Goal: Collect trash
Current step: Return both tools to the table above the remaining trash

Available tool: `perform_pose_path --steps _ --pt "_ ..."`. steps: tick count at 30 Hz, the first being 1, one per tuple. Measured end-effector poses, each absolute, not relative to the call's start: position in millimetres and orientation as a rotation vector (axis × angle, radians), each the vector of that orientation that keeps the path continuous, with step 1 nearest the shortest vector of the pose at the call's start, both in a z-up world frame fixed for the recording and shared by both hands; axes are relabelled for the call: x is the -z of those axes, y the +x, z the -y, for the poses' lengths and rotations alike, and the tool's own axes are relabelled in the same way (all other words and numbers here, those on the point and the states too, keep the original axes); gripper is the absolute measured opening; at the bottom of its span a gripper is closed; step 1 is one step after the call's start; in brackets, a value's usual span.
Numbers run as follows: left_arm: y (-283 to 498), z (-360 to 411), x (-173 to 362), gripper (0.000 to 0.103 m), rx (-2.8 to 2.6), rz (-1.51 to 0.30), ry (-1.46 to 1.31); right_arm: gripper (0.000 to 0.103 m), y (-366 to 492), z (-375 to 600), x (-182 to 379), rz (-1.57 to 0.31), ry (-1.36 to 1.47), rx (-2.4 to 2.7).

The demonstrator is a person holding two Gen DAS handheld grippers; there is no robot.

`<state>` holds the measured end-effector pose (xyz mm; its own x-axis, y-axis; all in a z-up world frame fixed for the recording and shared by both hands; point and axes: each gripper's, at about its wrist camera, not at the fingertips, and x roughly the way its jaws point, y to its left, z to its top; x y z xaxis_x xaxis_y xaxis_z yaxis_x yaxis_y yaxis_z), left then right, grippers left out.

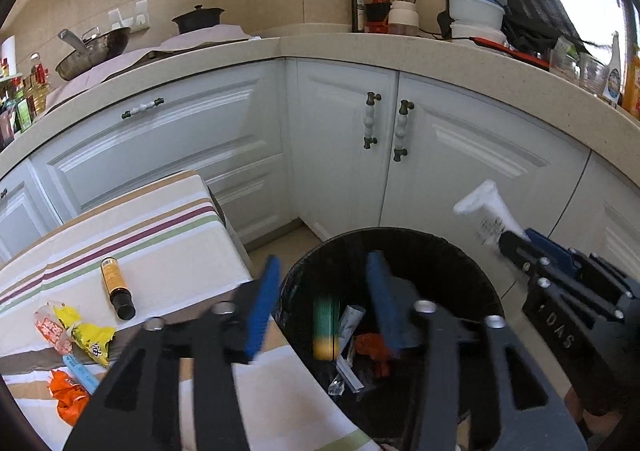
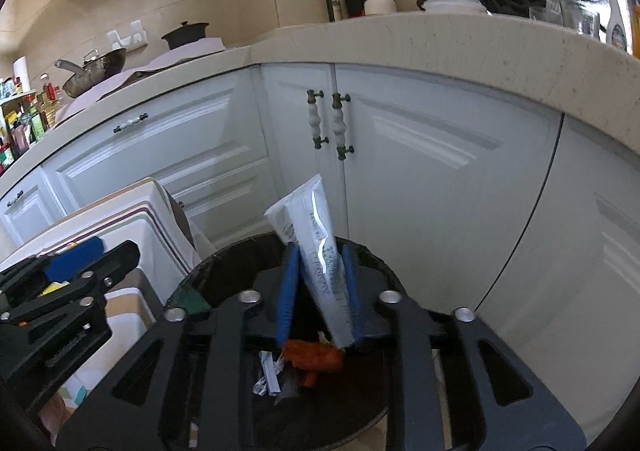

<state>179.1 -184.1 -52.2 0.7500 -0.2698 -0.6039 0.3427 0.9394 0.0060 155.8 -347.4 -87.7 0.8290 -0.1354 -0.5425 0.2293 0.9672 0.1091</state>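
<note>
A black-lined trash bin (image 1: 400, 232) (image 2: 240, 247) stands on the floor beside the table. My left gripper (image 1: 325, 263) hangs open over it, and a blurred green and yellow item (image 1: 326, 331) lies below the gap between its fingers, inside the bin. My right gripper (image 2: 320, 251) (image 1: 516, 243) is over the bin's right side. A white tube (image 2: 316, 235) (image 1: 486, 211) stands tilted between its blue pads, leaning on the right one with a gap at the left. An orange wrapper (image 2: 312, 357) and white scraps lie in the bin.
A striped tablecloth (image 1: 160, 235) covers the table at the left. On it lie a dark bottle with a yellow label (image 1: 116, 287), a yellow wrapper (image 1: 88, 335), an orange wrapper (image 1: 68, 399) and a blue stick (image 1: 80, 371). White cabinets (image 1: 340, 155) stand behind the bin.
</note>
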Motion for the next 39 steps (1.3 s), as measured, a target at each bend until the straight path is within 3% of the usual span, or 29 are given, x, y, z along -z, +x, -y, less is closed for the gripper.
perform_pose_path --steps 8,39 --pt "175 172 47 0.063 0.311 -0.645 0.091 0.032 151 344 86 -0.557 0.17 0.191" --pt "91 -29 62 0.066 -0.072 -0.735 -0.015 0.032 108 169 93 -0.664 0.03 -0.227"
